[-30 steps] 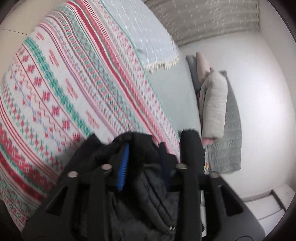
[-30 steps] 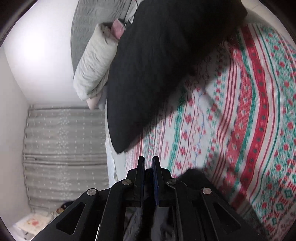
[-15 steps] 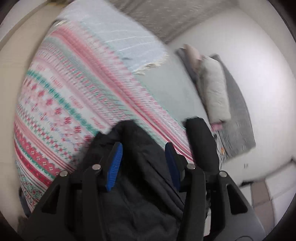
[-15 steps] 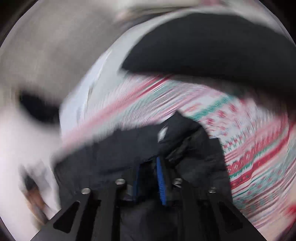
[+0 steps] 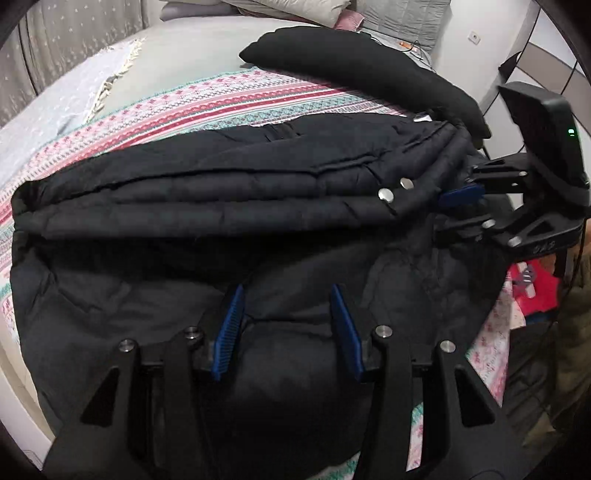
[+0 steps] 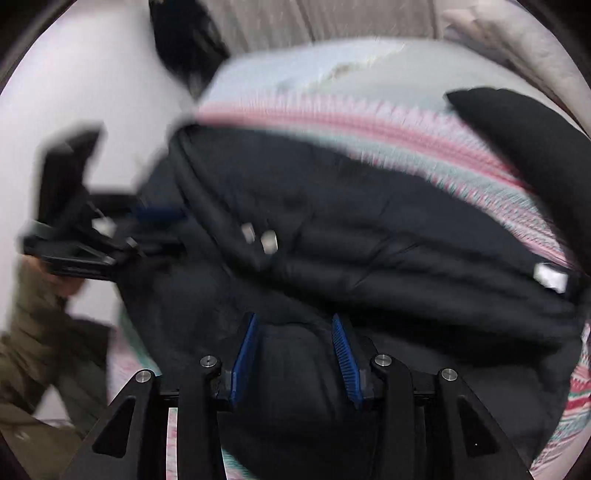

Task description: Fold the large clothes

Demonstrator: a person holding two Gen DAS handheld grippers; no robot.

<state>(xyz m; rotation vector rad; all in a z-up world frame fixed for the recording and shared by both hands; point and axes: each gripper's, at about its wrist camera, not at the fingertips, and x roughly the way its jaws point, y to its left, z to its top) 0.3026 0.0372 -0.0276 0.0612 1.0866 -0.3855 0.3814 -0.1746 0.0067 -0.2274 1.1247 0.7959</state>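
Note:
A black quilted puffer jacket (image 5: 229,192) with two silver snaps lies folded across the patterned bedspread (image 5: 229,99). It also fills the right wrist view (image 6: 369,258). My left gripper (image 5: 288,306) is open, its blue pads spread over the jacket's near edge, with black fabric bulging between them. My right gripper (image 6: 293,332) is open the same way over the jacket. The right gripper also shows in the left wrist view (image 5: 461,206) at the jacket's right end. The left gripper shows blurred in the right wrist view (image 6: 147,221).
A second black garment (image 5: 362,74) lies folded behind the jacket. Grey and beige pillows (image 5: 295,5) are stacked at the bed's far side. A light fringed blanket (image 5: 74,85) lies at the left. Red and patterned clothes (image 5: 532,284) sit at the right, beside the bed.
Both grippers have opened and let go of the jacket. They swung down from lifted positions, and the jacket now lies folded on the bedspread.

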